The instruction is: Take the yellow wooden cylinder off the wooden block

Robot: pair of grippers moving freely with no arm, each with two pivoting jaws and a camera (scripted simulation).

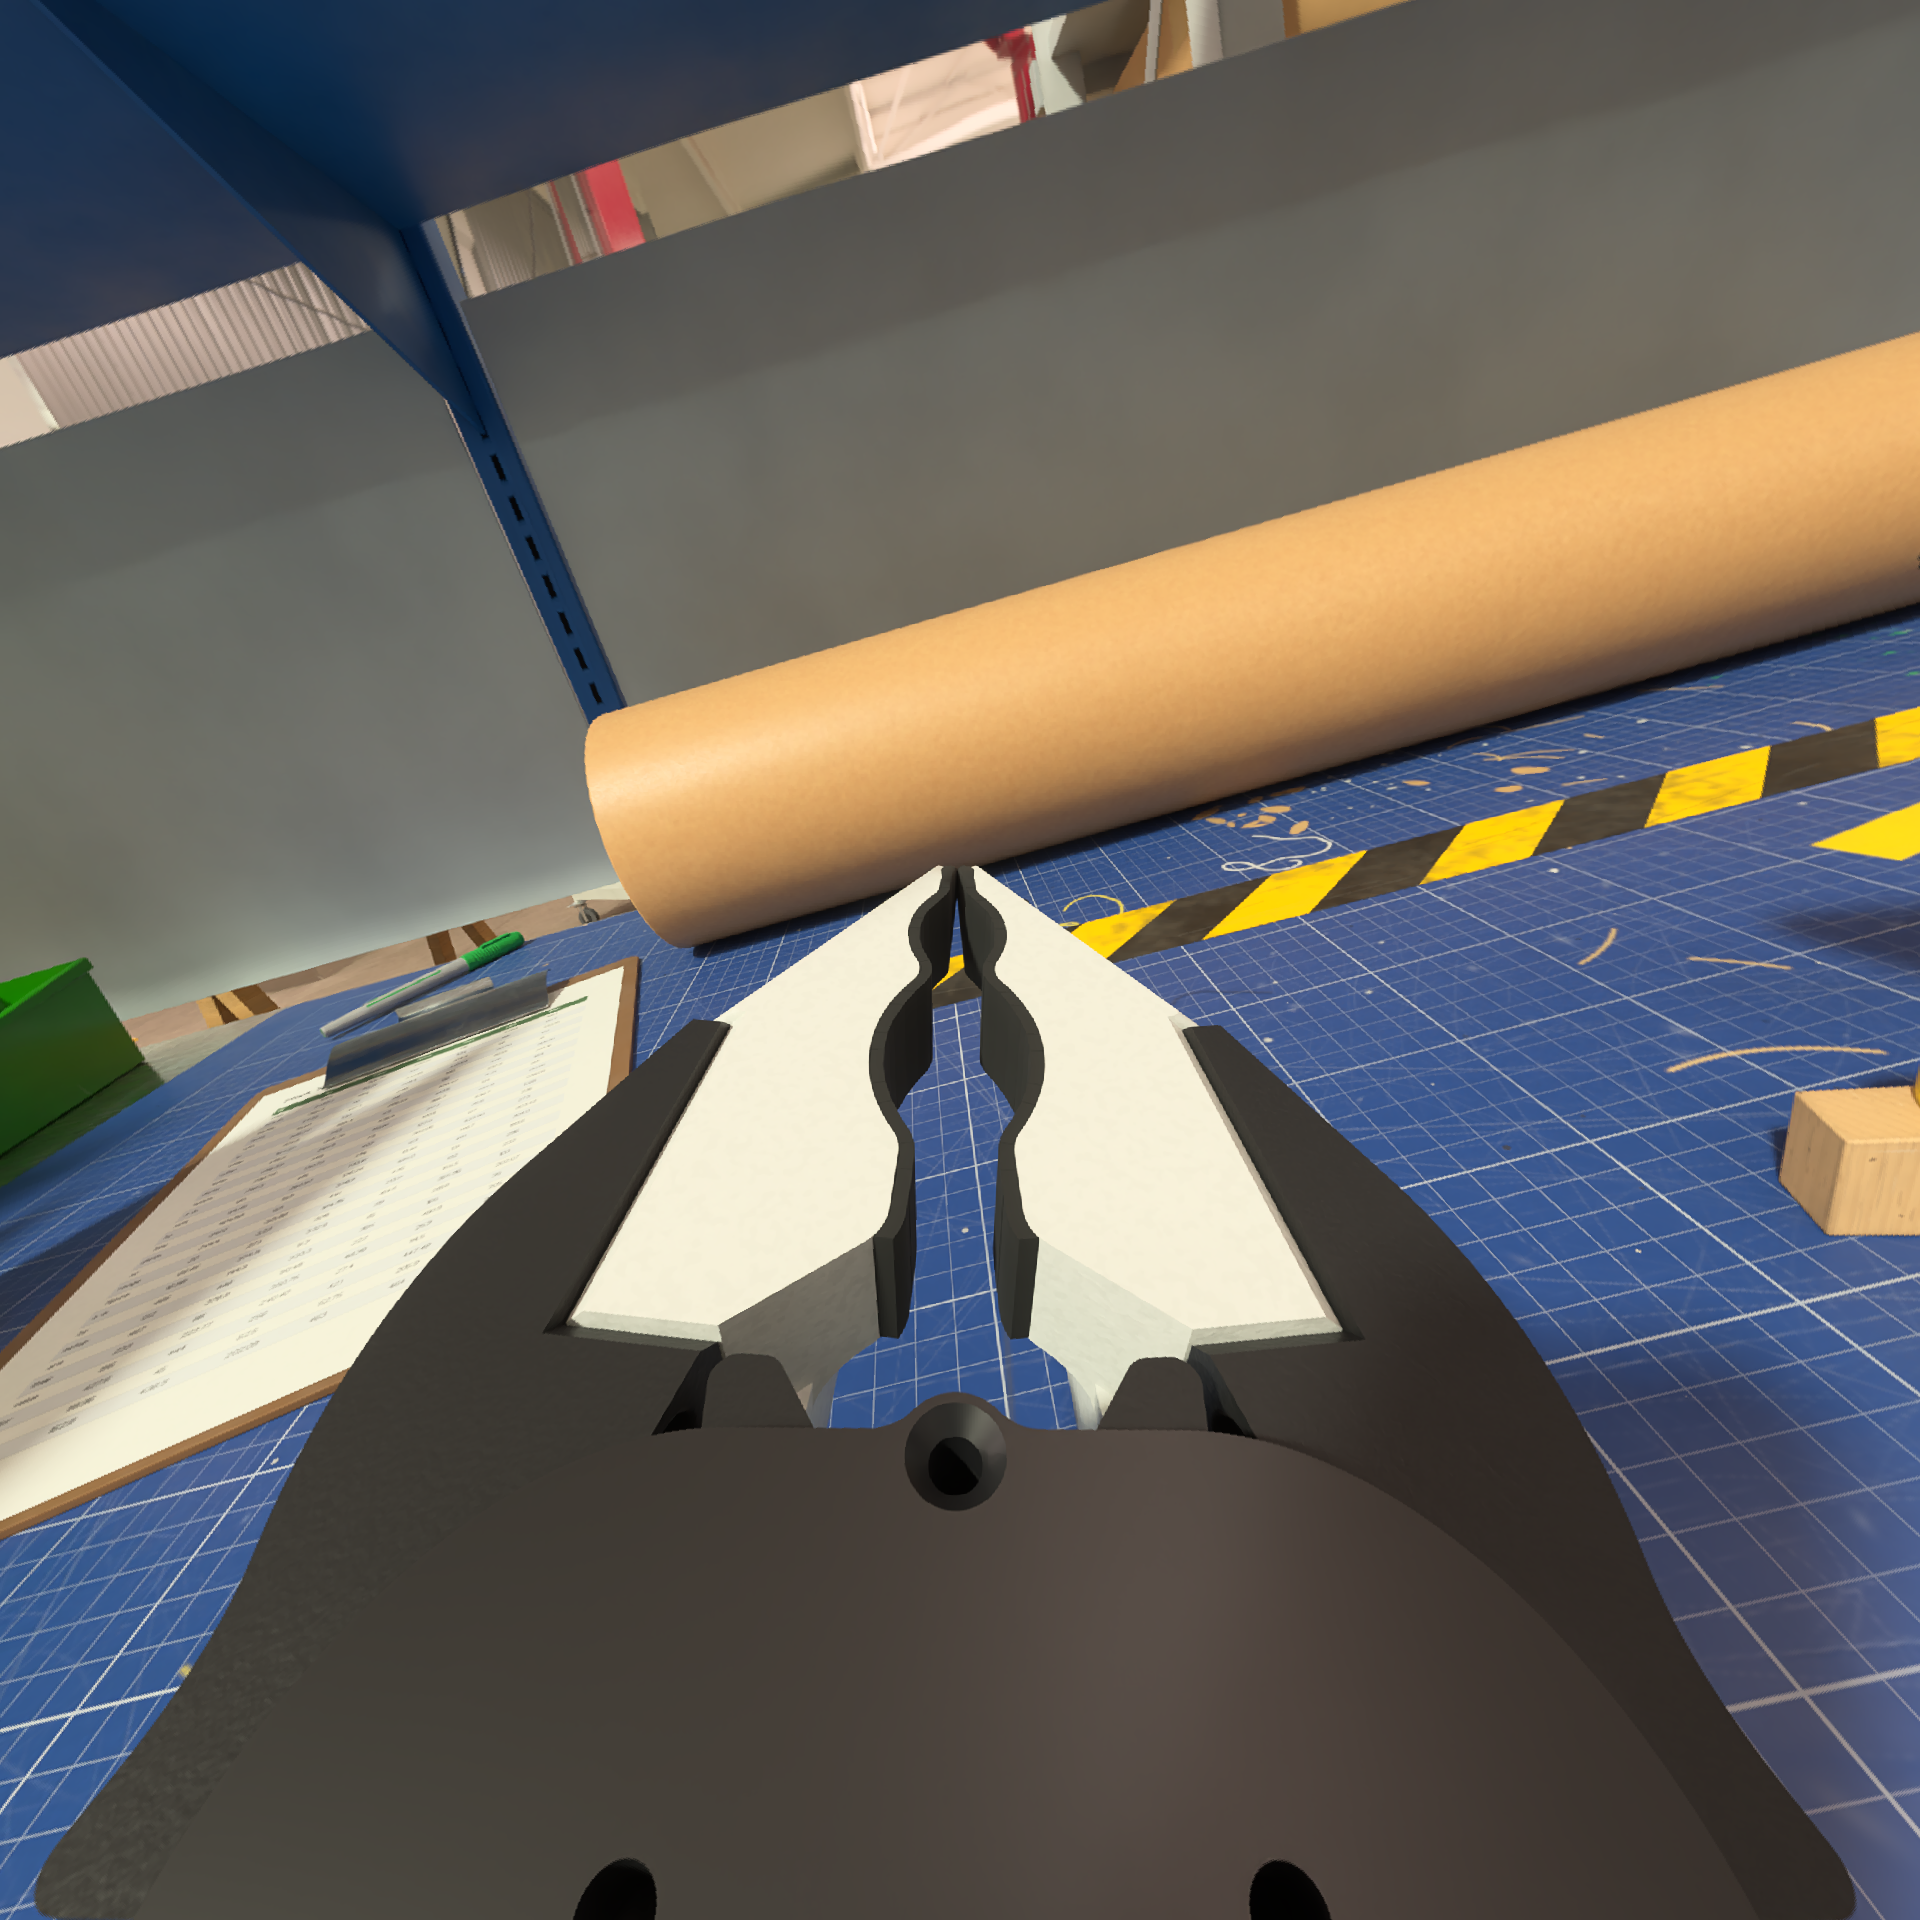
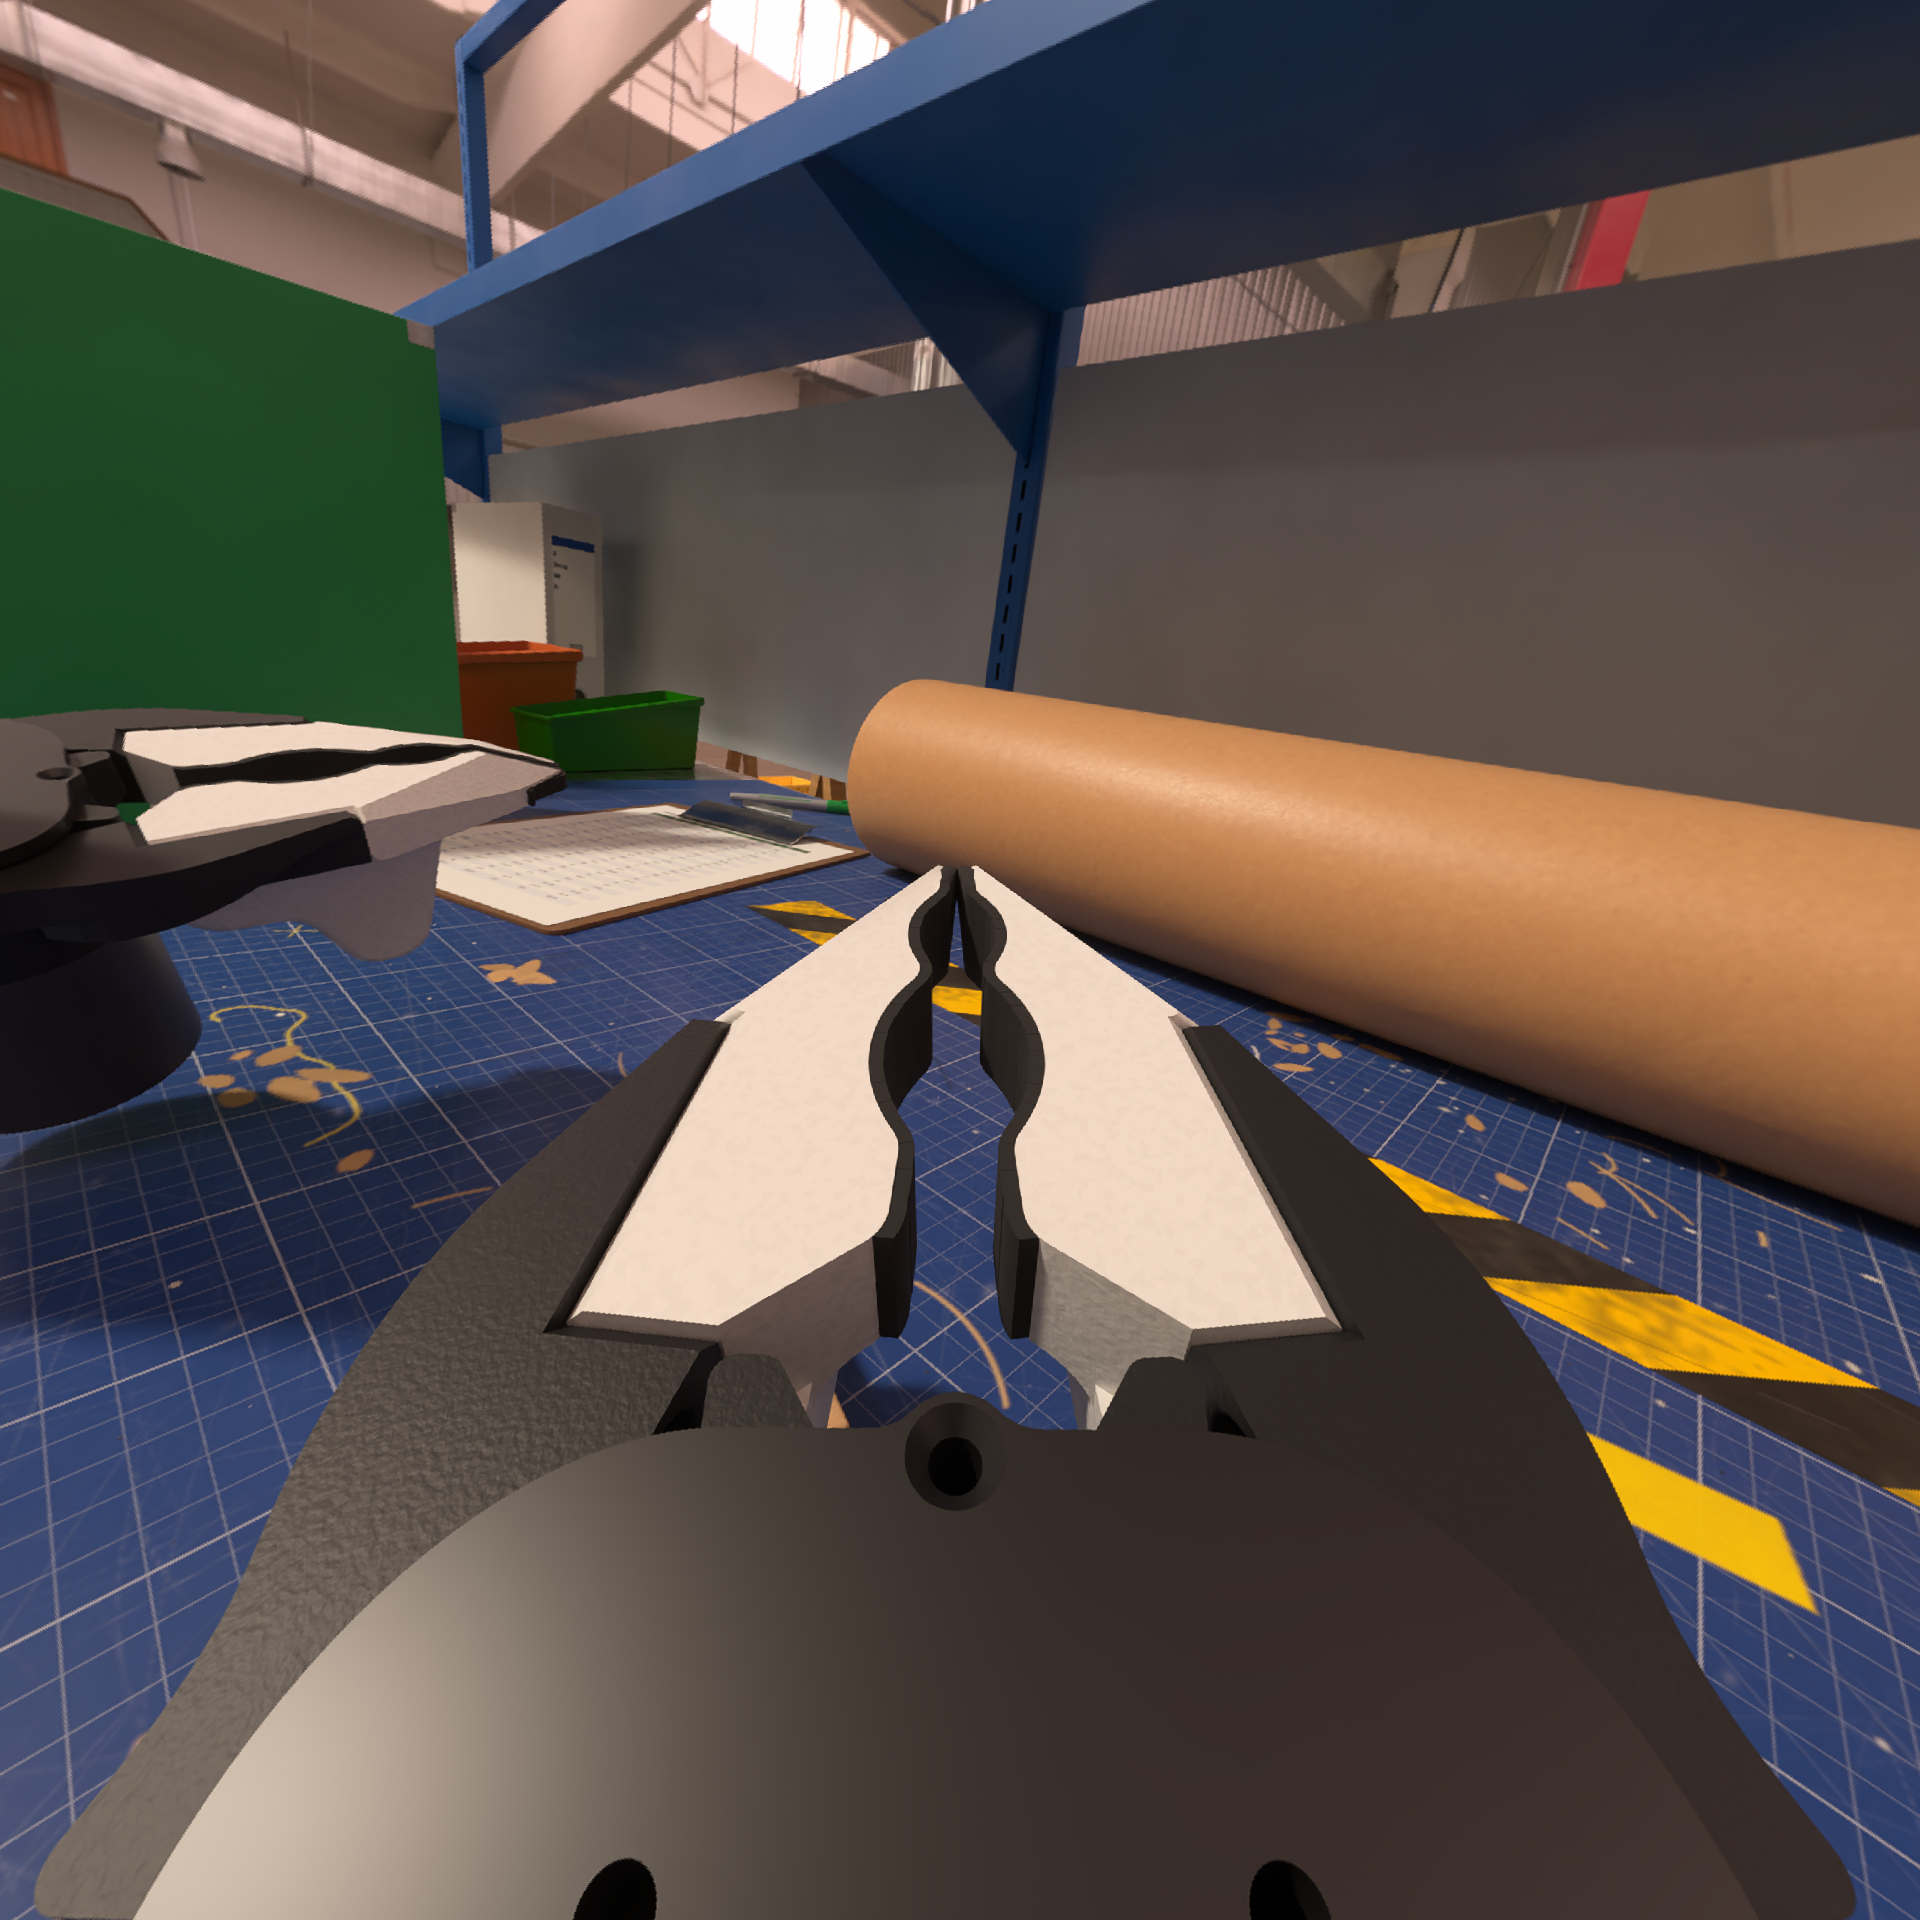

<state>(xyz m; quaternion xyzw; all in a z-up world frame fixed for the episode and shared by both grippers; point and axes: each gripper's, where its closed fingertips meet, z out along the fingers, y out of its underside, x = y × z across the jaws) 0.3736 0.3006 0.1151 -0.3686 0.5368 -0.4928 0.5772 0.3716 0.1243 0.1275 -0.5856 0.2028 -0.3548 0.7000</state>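
Blue shelf (image 2: 1143, 156), grey back panel (image 2: 1455, 540), perhaps skylit ceiling beyond.

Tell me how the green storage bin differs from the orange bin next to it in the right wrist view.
The green plastic bin is low and wide; the orange plastic bin stands taller, its rim higher. The green bin sits nearer the brown clipboard; the orange bin is set farther back, tight against the big green panel, which hides part of it, while the green bin shows whole. Both are open-topped, rimmed and upright at the bench's far end.
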